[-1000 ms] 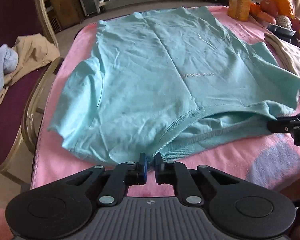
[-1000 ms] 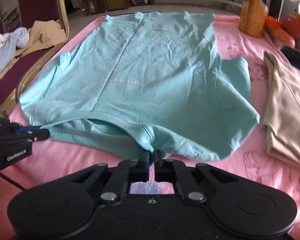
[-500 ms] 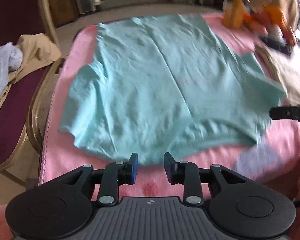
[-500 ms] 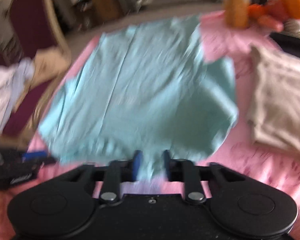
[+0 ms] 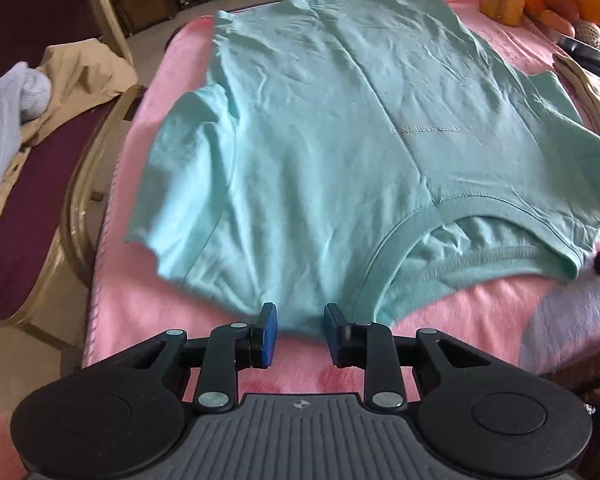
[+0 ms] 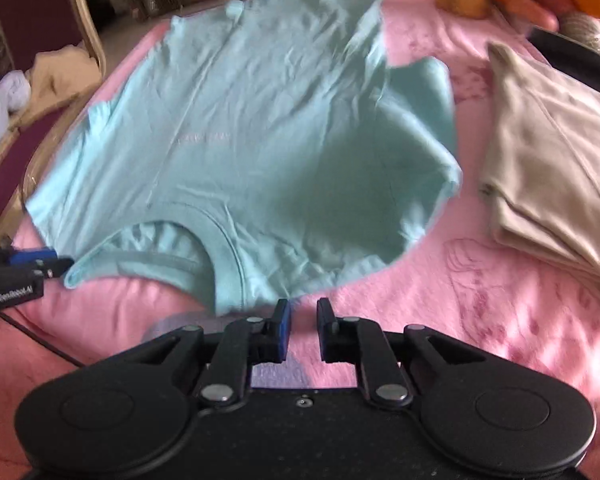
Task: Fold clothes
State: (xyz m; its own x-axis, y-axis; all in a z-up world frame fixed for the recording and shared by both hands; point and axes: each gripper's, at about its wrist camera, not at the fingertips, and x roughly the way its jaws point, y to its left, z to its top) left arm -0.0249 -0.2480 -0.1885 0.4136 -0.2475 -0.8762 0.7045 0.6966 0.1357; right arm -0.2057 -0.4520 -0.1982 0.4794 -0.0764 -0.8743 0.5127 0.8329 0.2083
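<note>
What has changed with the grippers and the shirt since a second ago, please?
Both grippers let go of the teal T-shirt. The left gripper and right gripper were each pinching its near shoulder edge; their jaws have just been opening and now stand apart, pressing on nothing. The shirt stays spread flat on the pink blanket, the beige garment beside it.

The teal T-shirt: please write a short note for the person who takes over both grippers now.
Left gripper: open, holds nothing; its jaws have just been closing a little, at the near shoulder edge.
Right gripper: open, holds nothing, at the other shoulder edge.
Teal T-shirt: spread flat on the pink blanket, collar nearest you.
Beige garment: folded, to the right.
Done: shirt laid out. Left: all folds.
</note>
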